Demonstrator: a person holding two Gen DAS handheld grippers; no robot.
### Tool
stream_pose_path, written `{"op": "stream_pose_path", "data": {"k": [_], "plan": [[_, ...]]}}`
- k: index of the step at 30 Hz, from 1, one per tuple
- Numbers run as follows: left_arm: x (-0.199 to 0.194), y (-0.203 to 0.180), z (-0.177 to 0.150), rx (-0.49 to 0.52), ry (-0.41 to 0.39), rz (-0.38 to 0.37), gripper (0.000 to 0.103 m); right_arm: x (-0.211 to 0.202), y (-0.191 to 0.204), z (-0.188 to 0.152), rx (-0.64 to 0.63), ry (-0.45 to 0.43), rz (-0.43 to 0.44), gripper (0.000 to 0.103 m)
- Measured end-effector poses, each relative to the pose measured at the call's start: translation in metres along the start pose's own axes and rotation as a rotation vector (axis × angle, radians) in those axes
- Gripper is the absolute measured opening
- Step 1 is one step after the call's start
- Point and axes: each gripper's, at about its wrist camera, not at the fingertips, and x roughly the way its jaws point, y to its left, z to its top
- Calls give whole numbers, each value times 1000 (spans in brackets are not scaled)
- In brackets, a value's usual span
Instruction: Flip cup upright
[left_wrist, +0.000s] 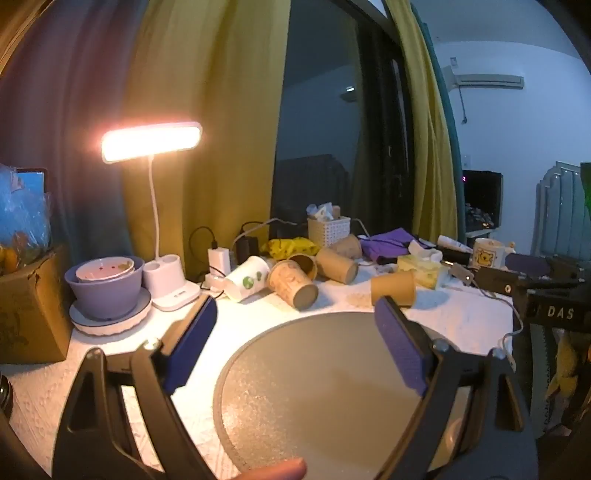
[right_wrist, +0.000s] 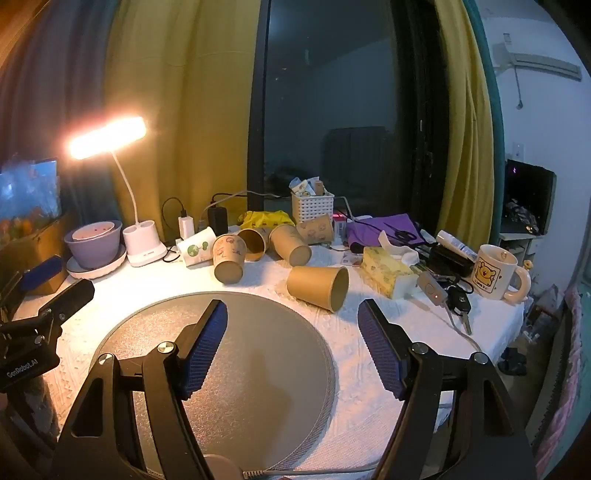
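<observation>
Your right claw (right_wrist: 291, 332) hangs wide open and empty above the grey round mat (right_wrist: 147, 332), and your left claw (left_wrist: 295, 325) is just as wide and holds nothing. On its side just beyond the mat's far edge lies the nearest brown paper cup (right_wrist: 317, 286), mouth turned toward the right, with more tipped cups (right_wrist: 258, 247) clustered behind it on the white surface (right_wrist: 369, 332). Squeeze too hard and the thin wall will likely crumple; come in off-centre and the cup may roll toward the tissue box (right_wrist: 384, 271).
</observation>
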Motion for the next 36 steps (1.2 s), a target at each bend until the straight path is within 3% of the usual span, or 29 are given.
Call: {"op": "stream_pose_path", "data": {"k": [36], "plan": [[-1,2,3,7,-2,-10,88,-2,0,6,-5,-7,-8,76]]}}
